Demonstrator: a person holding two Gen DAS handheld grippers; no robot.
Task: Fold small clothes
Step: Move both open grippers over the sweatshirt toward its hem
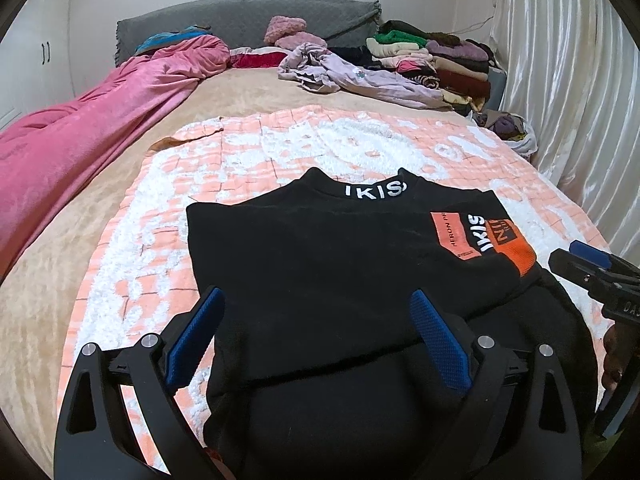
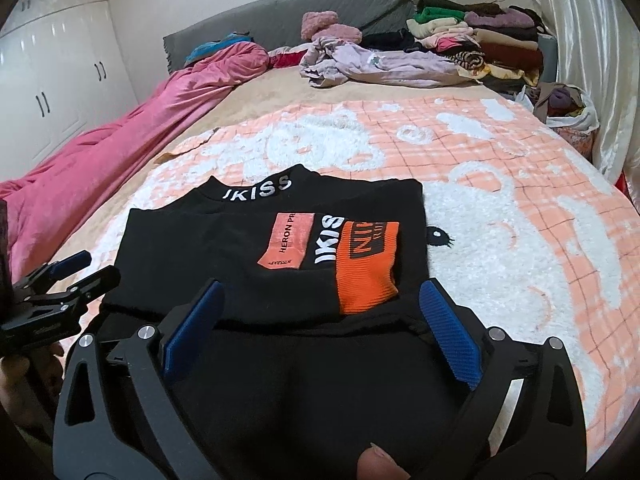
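A black top (image 1: 320, 264) with white "IKISS" lettering on the collar and orange patches lies partly folded on a pink-and-white blanket (image 1: 280, 152). It also shows in the right wrist view (image 2: 224, 248). My left gripper (image 1: 318, 300) is open, its blue pads over the top's near left part. My right gripper (image 2: 320, 292) is open over the near right part, by the orange patch (image 2: 366, 272). Each gripper shows in the other's view: the right gripper (image 1: 576, 258) at the far right, the left gripper (image 2: 86, 266) at the far left. A lower fold of the top bulges between both jaws.
A rolled pink duvet (image 1: 80, 140) lies along the bed's left side. A crumpled lilac garment (image 1: 352, 72) and a stack of folded clothes (image 1: 440, 60) sit at the headboard end. A bag of clothes (image 2: 568, 104) and a white curtain (image 1: 580, 80) border the right side. White wardrobes (image 2: 48, 60) stand left.
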